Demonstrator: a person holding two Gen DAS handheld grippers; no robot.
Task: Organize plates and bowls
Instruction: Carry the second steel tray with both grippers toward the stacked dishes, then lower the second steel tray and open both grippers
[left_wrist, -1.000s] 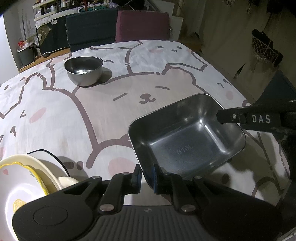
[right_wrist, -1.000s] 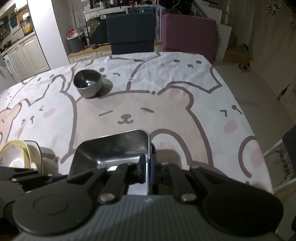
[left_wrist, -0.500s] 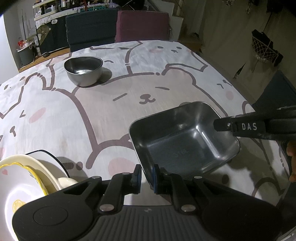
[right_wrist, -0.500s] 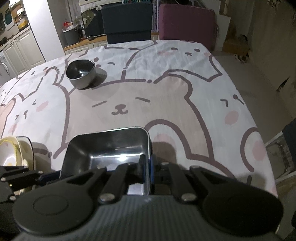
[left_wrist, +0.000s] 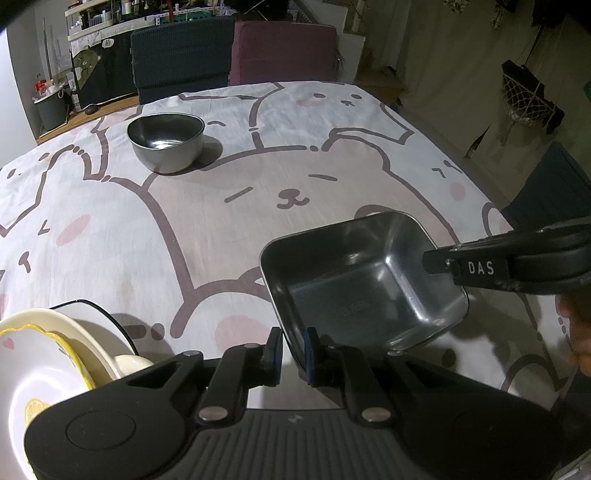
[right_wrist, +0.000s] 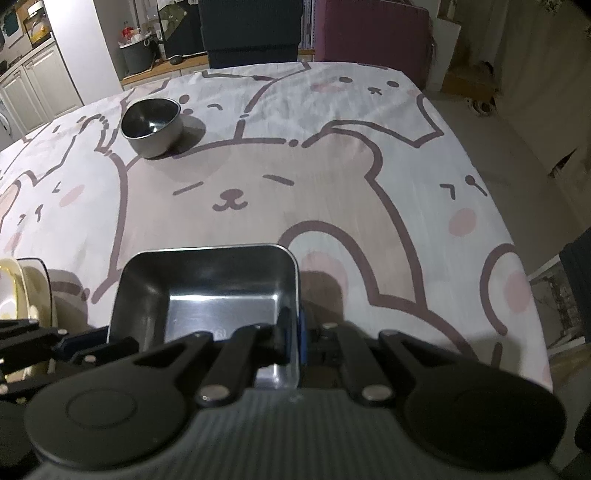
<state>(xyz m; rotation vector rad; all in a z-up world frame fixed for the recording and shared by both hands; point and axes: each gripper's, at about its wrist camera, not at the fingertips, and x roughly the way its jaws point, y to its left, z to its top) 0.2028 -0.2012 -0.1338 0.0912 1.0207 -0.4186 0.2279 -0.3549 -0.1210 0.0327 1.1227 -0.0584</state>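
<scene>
Both claws pinch the tray (left_wrist: 364, 284), the left claw (left_wrist: 293, 349) near, the right claw (right_wrist: 291, 334) far, so lift it level, together, toward the plates (left_wrist: 44, 354).

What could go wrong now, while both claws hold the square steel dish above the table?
1. Each claw, left and right, pinches only the thin rim of the dish; smooth steel may slip.
2. If the two hands move unevenly, the dish may twist out of one grip.
3. Swinging left, it may hit the plates standing nearby.
</scene>
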